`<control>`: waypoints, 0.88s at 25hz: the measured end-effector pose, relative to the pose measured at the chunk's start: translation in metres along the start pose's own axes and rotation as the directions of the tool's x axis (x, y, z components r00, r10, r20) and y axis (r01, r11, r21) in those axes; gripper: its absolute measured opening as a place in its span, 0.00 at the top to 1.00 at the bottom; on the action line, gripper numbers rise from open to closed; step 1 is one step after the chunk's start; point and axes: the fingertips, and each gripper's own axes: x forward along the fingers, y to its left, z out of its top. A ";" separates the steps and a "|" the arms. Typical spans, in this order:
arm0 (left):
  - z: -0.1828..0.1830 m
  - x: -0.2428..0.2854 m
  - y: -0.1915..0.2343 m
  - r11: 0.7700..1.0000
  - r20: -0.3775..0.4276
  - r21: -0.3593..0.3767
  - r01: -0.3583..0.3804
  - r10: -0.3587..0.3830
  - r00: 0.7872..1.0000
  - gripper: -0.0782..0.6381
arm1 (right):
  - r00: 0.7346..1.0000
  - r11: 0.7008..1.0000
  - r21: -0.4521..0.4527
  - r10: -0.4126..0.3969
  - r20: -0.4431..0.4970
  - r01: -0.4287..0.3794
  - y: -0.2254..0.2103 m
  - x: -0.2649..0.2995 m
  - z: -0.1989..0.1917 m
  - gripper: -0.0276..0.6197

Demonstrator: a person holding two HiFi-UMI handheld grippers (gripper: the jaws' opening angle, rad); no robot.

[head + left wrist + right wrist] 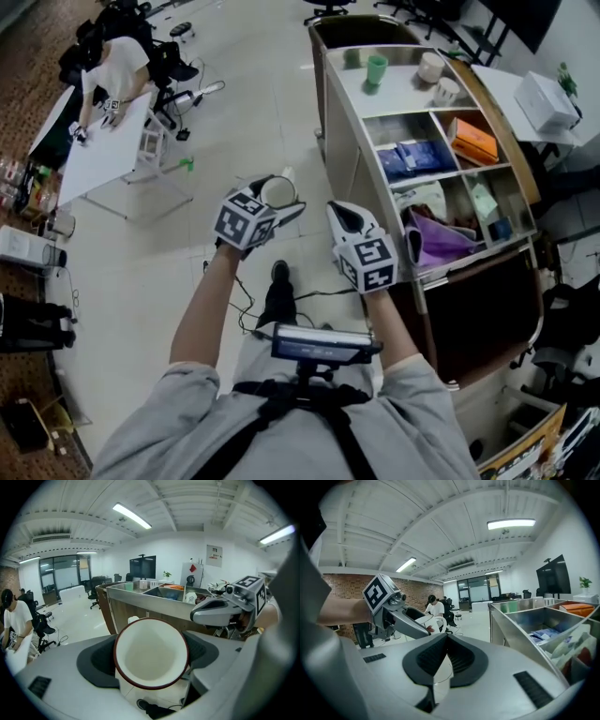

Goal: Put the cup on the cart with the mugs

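A white cup with a dark red rim [277, 190] is held in my left gripper [272, 211], out over the floor to the left of the cart. In the left gripper view the cup [151, 653] sits mouth-up between the pads, which press on both its sides. The steel cart [349, 112] stands to the right. Its top shelf carries a green mug [376, 68] and two white mugs [430, 67] [446, 91]. My right gripper [337, 214] hovers beside the cart's near corner. Its pads [459, 660] meet, with nothing between them.
The cart's lower bins hold blue packets [412, 157], an orange box [473, 141] and a purple bag [436, 239]. A person in white [112, 66] sits at a white table [103, 150] at the far left. Cables lie on the floor by my feet.
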 end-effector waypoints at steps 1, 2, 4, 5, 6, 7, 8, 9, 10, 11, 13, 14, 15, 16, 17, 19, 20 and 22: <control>0.003 0.004 0.010 1.000 0.004 0.004 0.009 -0.009 1.000 0.32 | 1.000 1.000 0.001 -0.007 -0.002 0.007 -0.003 0.010 0.001 0.95; 0.006 0.010 0.021 1.000 0.008 0.009 0.019 -0.019 1.000 0.32 | 1.000 1.000 0.004 -0.014 -0.004 0.014 -0.007 0.020 0.003 0.95; 0.012 0.022 0.041 0.999 0.013 0.021 0.040 -0.040 0.999 0.32 | 0.999 0.999 0.014 -0.032 -0.007 0.032 -0.017 0.041 0.004 0.95; 0.016 0.028 0.052 0.998 0.013 0.028 0.048 -0.049 0.999 0.32 | 0.999 0.999 0.020 -0.042 -0.008 0.042 -0.022 0.052 0.006 0.95; 0.022 0.034 0.064 0.998 0.013 0.036 0.057 -0.058 0.998 0.32 | 0.999 0.998 0.026 -0.052 -0.008 0.053 -0.028 0.065 0.008 0.95; 0.027 0.039 0.076 0.997 0.013 0.046 0.067 -0.068 0.998 0.32 | 0.998 0.997 0.032 -0.063 -0.008 0.063 -0.032 0.078 0.012 0.95; 0.032 0.042 0.089 0.995 0.011 0.055 0.079 -0.080 0.997 0.32 | 0.997 0.997 0.039 -0.071 -0.007 0.072 -0.035 0.091 0.016 0.95; 0.037 0.044 0.101 0.994 0.009 0.065 0.091 -0.092 0.996 0.32 | 0.997 0.996 0.045 -0.078 -0.006 0.078 -0.036 0.104 0.020 0.95; 0.042 0.045 0.114 0.992 0.009 0.077 0.101 -0.102 0.995 0.32 | 0.996 0.995 0.049 -0.084 -0.004 0.084 -0.036 0.118 0.026 0.95; 0.048 0.045 0.127 0.990 0.011 0.090 0.110 -0.111 0.994 0.32 | 0.996 0.995 0.051 -0.090 0.000 0.089 -0.037 0.131 0.032 0.95; 0.061 0.048 0.153 0.985 0.022 0.119 0.125 -0.128 0.992 0.32 | 0.994 0.993 0.047 -0.106 0.011 0.105 -0.040 0.156 0.046 0.95; 0.068 0.050 0.165 0.982 0.025 0.131 0.133 -0.137 0.990 0.32 | 0.993 0.992 0.046 -0.117 0.016 0.116 -0.042 0.167 0.052 0.95; 0.074 0.052 0.176 0.980 0.026 0.142 0.140 -0.145 0.989 0.32 | 0.991 0.991 0.046 -0.130 0.020 0.129 -0.046 0.176 0.058 0.95; 0.080 0.054 0.186 0.978 0.027 0.150 0.144 -0.150 0.988 0.32 | 0.989 0.989 0.048 -0.143 0.024 0.142 -0.050 0.184 0.064 0.95; 0.087 0.056 0.195 0.977 0.031 0.155 0.147 -0.153 0.988 0.32 | 0.987 0.987 0.051 -0.157 0.025 0.155 -0.054 0.191 0.070 0.95; 0.101 0.061 0.207 0.974 0.036 0.162 0.160 -0.167 0.985 0.32 | 0.983 0.982 0.053 -0.183 0.022 0.182 -0.065 0.198 0.081 0.95; 0.108 0.064 0.210 0.971 0.037 0.167 0.170 -0.178 0.983 0.32 | 0.980 0.980 0.051 -0.196 0.022 0.195 -0.071 0.200 0.087 0.95; 0.124 0.069 0.215 0.965 0.043 0.185 0.186 -0.197 0.979 0.32 | 0.975 0.974 0.050 -0.221 0.032 0.219 -0.084 0.205 0.102 0.95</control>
